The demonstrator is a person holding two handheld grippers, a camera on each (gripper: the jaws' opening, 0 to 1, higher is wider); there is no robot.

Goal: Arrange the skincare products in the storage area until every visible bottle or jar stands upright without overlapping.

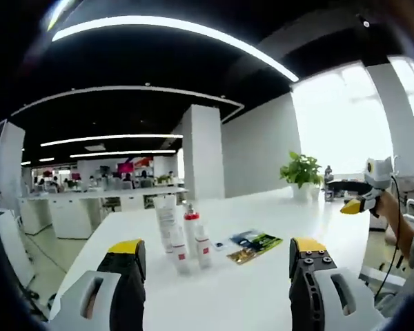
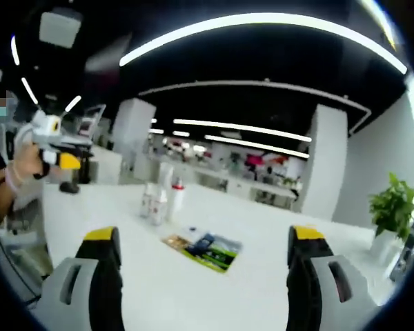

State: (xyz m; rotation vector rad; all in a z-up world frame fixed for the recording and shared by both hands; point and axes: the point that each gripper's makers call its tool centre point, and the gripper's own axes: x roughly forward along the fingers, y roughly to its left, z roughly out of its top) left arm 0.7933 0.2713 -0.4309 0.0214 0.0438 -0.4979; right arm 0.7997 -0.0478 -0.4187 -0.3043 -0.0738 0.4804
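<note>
Left gripper held above the white desk, jaws spread wide, nothing between them. Right gripper likewise wide apart and empty over the desk. Skincare bottles stand upright in a tight cluster near the middle of the desk: a tall white tube and smaller white bottles with red caps or bands, whether touching cannot be told. A printed leaflet lies flat just beside them. Potted plant at the far edge
</note>
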